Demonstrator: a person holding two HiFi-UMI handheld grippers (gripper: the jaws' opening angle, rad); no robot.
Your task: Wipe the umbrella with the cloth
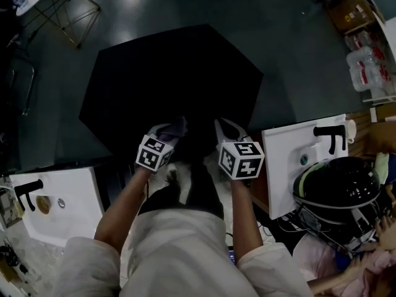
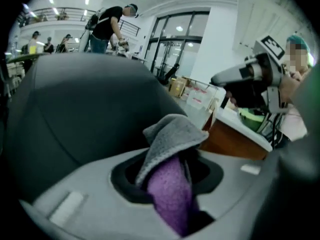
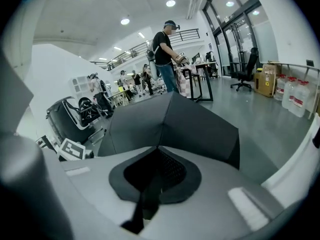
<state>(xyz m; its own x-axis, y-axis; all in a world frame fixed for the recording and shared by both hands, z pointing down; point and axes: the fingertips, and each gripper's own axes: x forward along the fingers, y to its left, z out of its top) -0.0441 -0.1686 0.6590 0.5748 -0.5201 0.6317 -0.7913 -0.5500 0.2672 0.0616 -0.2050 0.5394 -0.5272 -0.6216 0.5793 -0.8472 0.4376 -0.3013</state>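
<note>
A black umbrella (image 1: 173, 85) lies open on the dark floor in front of me. My left gripper (image 1: 166, 130) is shut on a grey and purple cloth (image 1: 173, 127) at the canopy's near edge. In the left gripper view the cloth (image 2: 170, 154) bulges up from between the jaws, with the canopy (image 2: 75, 109) behind it. My right gripper (image 1: 228, 129) is at the same near edge, a hand's width to the right. In the right gripper view its jaws (image 3: 159, 169) are shut on the umbrella (image 3: 170, 121) where a canopy seam ends; a dark strip hangs from them.
White basin tops with black taps lie on the left (image 1: 55, 203) and on the right (image 1: 297, 159). A black helmet-like shell (image 1: 337, 187) sits at the right. Water jugs (image 1: 368, 67) and boxes stand at the far right, a wire frame (image 1: 62, 8) at the far left. People stand in the background.
</note>
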